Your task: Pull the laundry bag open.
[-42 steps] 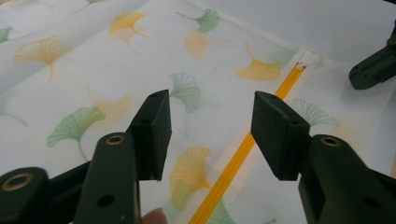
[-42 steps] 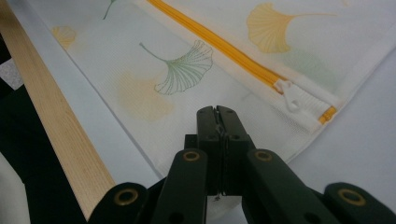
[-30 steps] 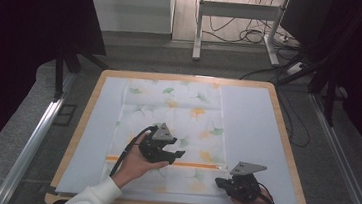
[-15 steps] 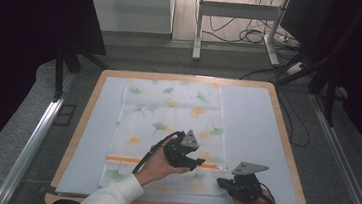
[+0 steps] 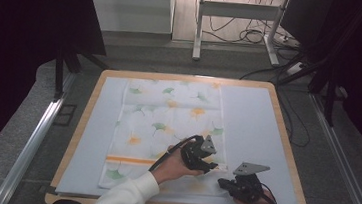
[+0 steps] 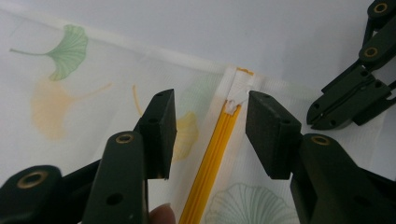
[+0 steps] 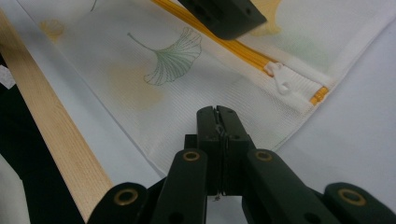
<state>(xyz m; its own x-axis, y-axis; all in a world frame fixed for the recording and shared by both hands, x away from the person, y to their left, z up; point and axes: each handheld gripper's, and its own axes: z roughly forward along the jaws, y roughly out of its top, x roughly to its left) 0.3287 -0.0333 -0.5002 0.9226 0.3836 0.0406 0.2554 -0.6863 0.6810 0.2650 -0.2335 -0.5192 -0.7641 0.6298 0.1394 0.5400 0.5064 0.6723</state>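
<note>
A white mesh bag (image 5: 167, 116) printed with ginkgo leaves lies flat on the mat. An orange zipper (image 5: 128, 160) runs across its near end. My left gripper (image 5: 210, 167) hovers over the zipper's right end. In the left gripper view its jaws (image 6: 212, 100) stand apart on either side of the white zipper pull (image 6: 232, 106) without touching it, and they have just been closing. My right gripper (image 5: 222, 183) rests at the bag's near right corner. Its jaws (image 7: 217, 112) are shut, with a sliver of the bag's fabric (image 7: 154, 88) pinched at the tips.
A pale blue mat (image 5: 252, 119) covers the table inside a wooden frame (image 5: 285, 142), whose near edge (image 7: 51, 135) runs just beside my right gripper. Dark floor, metal rails and cables surround the table. Bare mat lies left and right of the bag.
My left gripper has travelled right along the zipper, from the bag's middle to its right end close to the right gripper. The right gripper has stayed put.
</note>
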